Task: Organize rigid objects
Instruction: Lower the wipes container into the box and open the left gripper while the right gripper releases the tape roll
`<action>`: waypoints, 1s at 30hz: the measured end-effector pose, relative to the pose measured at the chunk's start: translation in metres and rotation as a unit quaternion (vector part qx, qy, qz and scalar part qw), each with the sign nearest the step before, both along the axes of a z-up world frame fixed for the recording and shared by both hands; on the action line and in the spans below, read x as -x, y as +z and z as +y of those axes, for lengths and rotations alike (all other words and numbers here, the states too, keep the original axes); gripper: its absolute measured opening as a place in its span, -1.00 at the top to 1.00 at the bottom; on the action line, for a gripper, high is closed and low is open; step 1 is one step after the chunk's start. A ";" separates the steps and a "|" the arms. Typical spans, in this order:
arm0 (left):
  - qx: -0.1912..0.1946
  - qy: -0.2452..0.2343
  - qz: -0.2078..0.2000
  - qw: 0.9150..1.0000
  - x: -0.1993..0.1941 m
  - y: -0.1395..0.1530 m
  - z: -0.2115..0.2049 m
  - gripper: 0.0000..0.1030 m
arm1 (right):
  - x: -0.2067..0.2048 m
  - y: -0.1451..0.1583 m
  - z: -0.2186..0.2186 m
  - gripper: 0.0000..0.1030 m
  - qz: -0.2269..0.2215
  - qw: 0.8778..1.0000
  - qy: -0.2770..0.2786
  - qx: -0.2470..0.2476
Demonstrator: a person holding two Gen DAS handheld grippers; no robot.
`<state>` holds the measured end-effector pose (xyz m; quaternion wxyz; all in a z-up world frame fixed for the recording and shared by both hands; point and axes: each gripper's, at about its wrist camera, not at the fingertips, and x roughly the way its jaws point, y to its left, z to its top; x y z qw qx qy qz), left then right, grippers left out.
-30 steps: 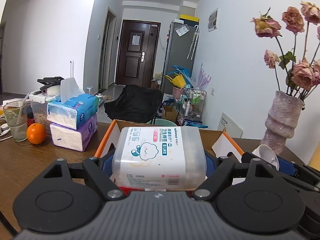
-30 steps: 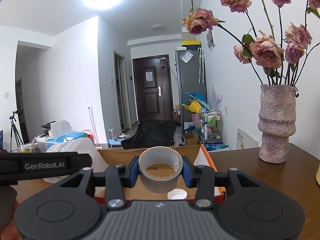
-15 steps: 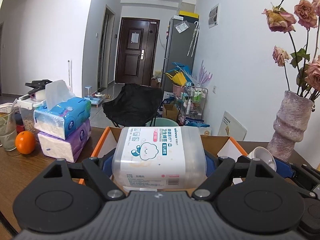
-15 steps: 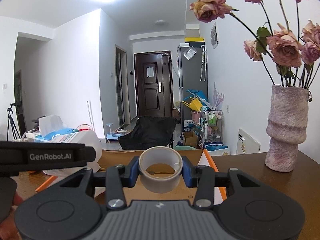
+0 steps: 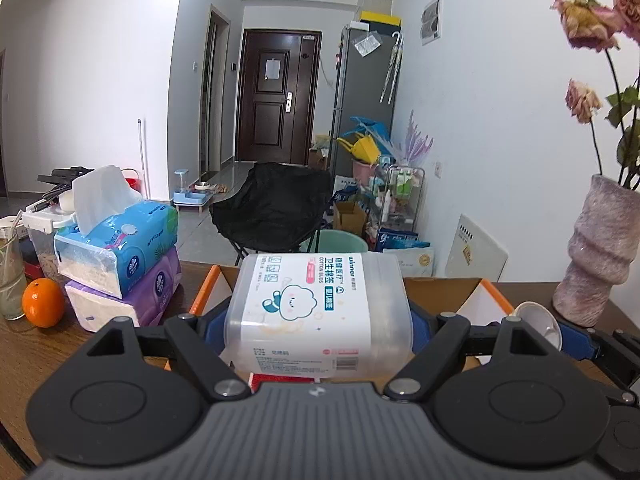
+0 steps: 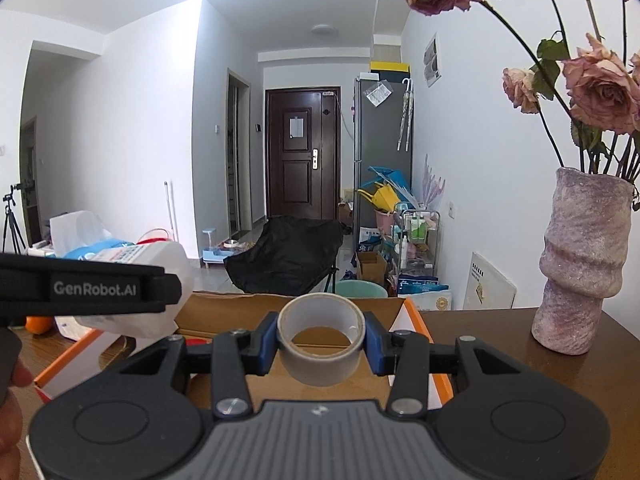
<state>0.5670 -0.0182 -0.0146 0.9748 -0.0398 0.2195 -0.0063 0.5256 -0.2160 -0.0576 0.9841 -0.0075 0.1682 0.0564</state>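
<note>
My left gripper [image 5: 318,326] is shut on a clear plastic cotton-bud box [image 5: 316,312] with a white printed label, held above an open cardboard box [image 5: 440,286] with orange-edged flaps. My right gripper [image 6: 321,344] is shut on a grey roll of tape [image 6: 321,344], its blue pads pressing both sides, over the same cardboard box [image 6: 232,310]. In the right wrist view the cotton-bud box [image 6: 160,276] and the left gripper's black strap show at the left. The tape roll's rim [image 5: 534,318] shows at the right of the left wrist view.
Two stacked tissue packs [image 5: 120,256], an orange [image 5: 42,302] and a glass [image 5: 8,276] stand left on the brown table [image 5: 32,348]. A mottled vase [image 6: 582,264] of dried roses stands at the right. A black folding chair [image 6: 288,256] sits beyond the table.
Both grippers have moved sideways over the cardboard box with their loads; the vase has slid right and the tissue packs and orange have shifted in the views. Grips unchanged.
</note>
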 end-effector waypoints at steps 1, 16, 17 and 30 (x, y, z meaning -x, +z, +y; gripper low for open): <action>-0.003 0.001 0.003 1.000 -0.002 -0.001 -0.001 -0.61 | -0.003 0.000 0.000 0.18 0.002 1.000 -0.001 0.002; -0.028 0.015 0.059 0.998 -0.023 -0.011 -0.002 -0.63 | -0.025 -0.008 0.004 0.16 0.035 0.999 0.005 0.021; -0.029 0.017 0.061 0.998 -0.023 -0.011 -0.002 -0.68 | -0.025 -0.008 0.004 0.13 0.037 0.999 0.004 0.021; -0.019 0.037 0.057 0.997 -0.017 -0.001 0.008 -1.00 | -0.024 -0.007 -0.001 -1.00 0.047 0.998 -0.019 0.026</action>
